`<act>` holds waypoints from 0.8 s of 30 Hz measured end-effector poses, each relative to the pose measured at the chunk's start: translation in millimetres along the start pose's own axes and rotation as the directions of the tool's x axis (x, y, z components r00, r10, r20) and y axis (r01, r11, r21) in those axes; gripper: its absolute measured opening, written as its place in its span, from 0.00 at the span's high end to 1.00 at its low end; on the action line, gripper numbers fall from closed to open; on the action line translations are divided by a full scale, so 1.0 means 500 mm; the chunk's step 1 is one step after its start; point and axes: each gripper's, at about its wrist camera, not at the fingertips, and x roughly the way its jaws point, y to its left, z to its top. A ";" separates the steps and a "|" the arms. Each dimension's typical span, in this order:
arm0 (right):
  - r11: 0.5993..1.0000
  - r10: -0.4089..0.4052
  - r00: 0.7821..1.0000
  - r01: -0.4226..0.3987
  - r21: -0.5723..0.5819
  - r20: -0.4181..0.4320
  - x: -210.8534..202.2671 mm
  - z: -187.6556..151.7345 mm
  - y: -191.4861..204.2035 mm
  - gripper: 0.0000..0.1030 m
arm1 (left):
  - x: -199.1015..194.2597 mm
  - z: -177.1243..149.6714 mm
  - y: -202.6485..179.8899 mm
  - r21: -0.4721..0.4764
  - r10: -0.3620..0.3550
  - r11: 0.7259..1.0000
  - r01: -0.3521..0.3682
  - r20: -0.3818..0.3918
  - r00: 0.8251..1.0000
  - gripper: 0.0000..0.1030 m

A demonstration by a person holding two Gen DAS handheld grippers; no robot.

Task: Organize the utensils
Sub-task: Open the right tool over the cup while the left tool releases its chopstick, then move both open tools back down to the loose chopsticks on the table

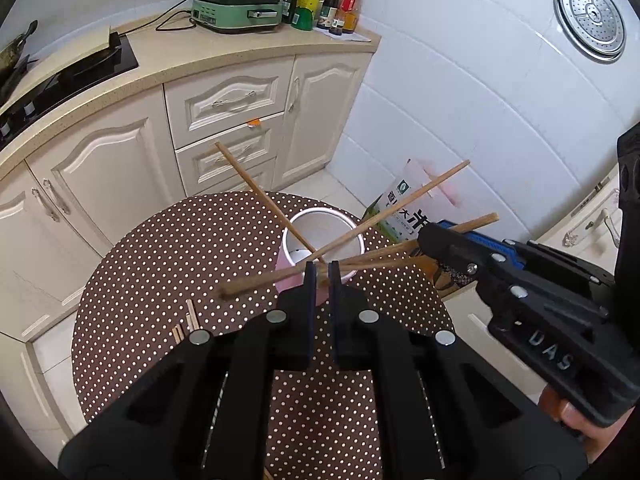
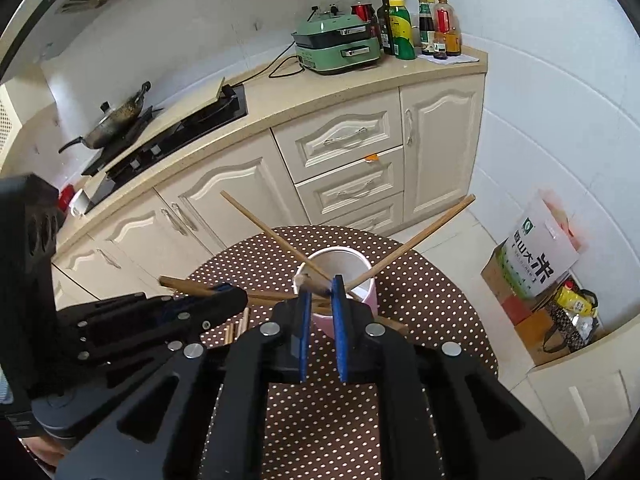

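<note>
A pink cup with a white inside (image 1: 324,240) (image 2: 340,276) stands on the round polka-dot table (image 1: 160,264) (image 2: 420,300). Two wooden chopsticks (image 1: 260,196) (image 2: 424,232) lean out of it, one left, one right. My left gripper (image 1: 322,276) is shut on a bundle of chopsticks (image 1: 260,282) held level just in front of the cup; it shows in the right wrist view (image 2: 236,294). My right gripper (image 2: 322,292) is shut on the same bundle (image 2: 312,284) at its other end, also seen from the left wrist (image 1: 430,240).
Loose chopsticks (image 1: 188,320) (image 2: 240,324) lie on the table at the left. Cream cabinets (image 1: 224,100) and a counter with a green cooker (image 1: 240,4) and bottles stand behind. A rice bag and box (image 2: 536,264) sit on the floor at right.
</note>
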 end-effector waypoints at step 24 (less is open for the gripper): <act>0.994 0.047 0.996 -0.039 -0.104 0.078 -0.121 -0.079 0.124 0.81 | -0.188 -0.120 0.098 -0.126 0.083 0.990 -0.070 0.097 0.992 0.46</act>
